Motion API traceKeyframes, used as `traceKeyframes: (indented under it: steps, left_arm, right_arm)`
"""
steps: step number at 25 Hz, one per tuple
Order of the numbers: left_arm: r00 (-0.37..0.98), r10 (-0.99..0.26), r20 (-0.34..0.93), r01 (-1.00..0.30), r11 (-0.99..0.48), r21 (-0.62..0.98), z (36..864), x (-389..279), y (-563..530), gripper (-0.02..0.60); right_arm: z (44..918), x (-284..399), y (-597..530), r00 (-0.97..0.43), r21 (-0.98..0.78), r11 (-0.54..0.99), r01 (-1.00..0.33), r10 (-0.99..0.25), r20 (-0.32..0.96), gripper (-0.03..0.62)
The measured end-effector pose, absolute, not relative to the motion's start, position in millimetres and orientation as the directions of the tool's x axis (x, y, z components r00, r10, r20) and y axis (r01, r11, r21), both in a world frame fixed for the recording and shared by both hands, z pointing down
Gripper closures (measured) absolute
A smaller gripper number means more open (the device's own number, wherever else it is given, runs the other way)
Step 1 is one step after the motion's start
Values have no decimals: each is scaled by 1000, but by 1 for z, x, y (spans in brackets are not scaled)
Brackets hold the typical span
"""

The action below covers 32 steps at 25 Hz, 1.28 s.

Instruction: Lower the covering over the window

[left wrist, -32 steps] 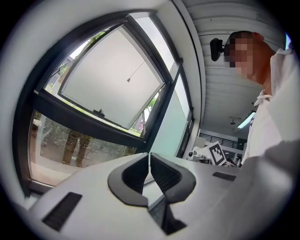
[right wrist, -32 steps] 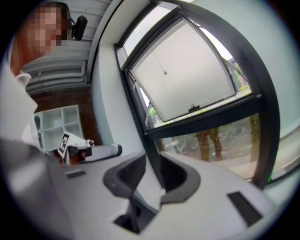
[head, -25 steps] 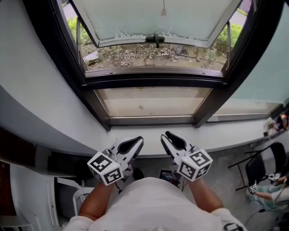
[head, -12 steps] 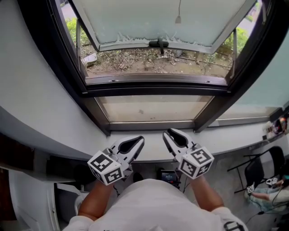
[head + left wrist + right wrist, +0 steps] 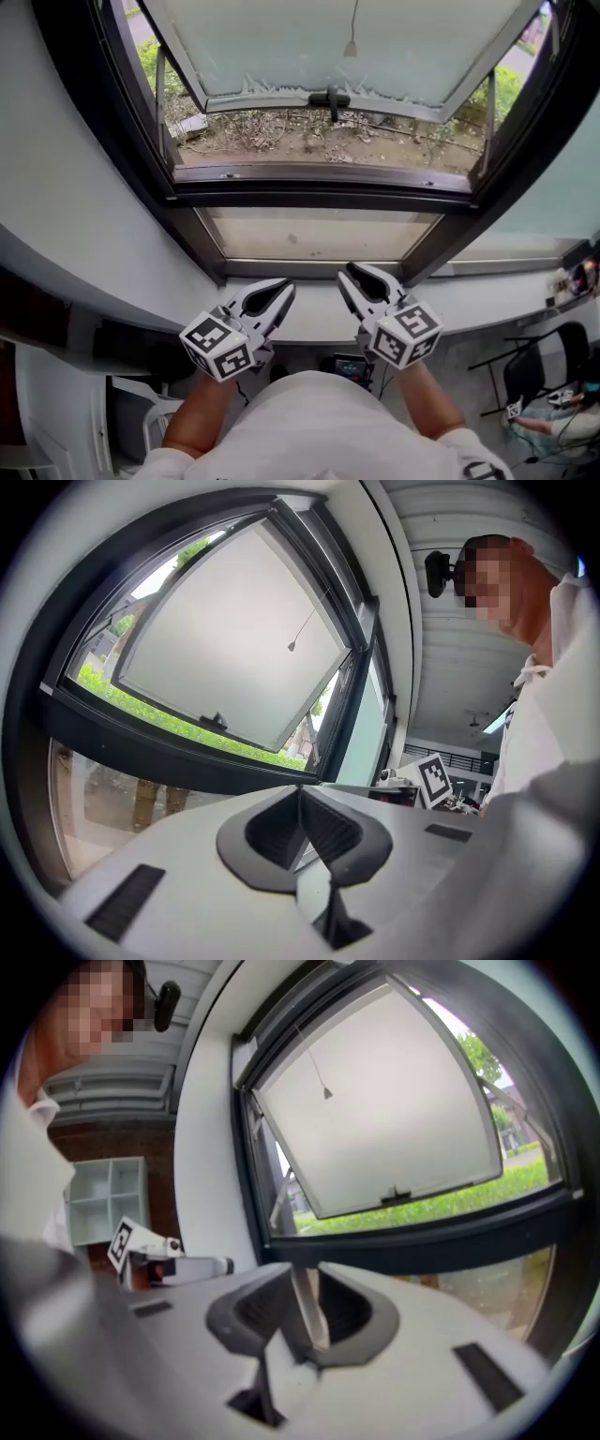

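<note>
WAITING AT THE WINDOW: The left gripper has its fingers pressed together on nothing. The right gripper, just beside it, shows a narrow slit between its fingers, and that slit is empty too. Both hang side by side at the edge of the white sill, which runs just past the fingertips.

Ahead of the fingers lies the fixed lower pane, then the dark window frame. Beyond that, the frosted sash is swung outward over bare ground and shrubs. Farthest from the fingers, high up and roughly in line with the right gripper, the pull cord dangles its small weight in front of the sash. The covering itself is out of sight and is probably rolled up above the frame.

Over the past second almost nothing has moved. The fingers keep their setting and the grippers stay at the sill. Only the cord's weight shows at slightly different spots against the sash, and it is unclear whether the cord sways or the head camera turns. By all appearances the lowering has not begun, and the reach up to the cord is yet to be made.
</note>
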State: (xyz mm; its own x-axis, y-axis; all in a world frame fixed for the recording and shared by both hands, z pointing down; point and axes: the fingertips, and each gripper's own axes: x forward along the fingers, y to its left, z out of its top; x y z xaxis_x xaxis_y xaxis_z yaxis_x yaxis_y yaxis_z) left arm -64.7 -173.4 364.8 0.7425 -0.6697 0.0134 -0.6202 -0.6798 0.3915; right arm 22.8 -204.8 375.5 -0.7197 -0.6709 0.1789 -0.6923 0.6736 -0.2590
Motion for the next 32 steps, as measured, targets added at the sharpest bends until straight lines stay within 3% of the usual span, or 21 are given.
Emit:
traceKeyframes:
  steps: [32]
  left_arm:
    - [722, -686, -90, -677, -728, 106, 246, -67, -263, 563]
  right_arm:
    - [203, 27, -299, -708, 194, 690, -697, -706, -34, 497]
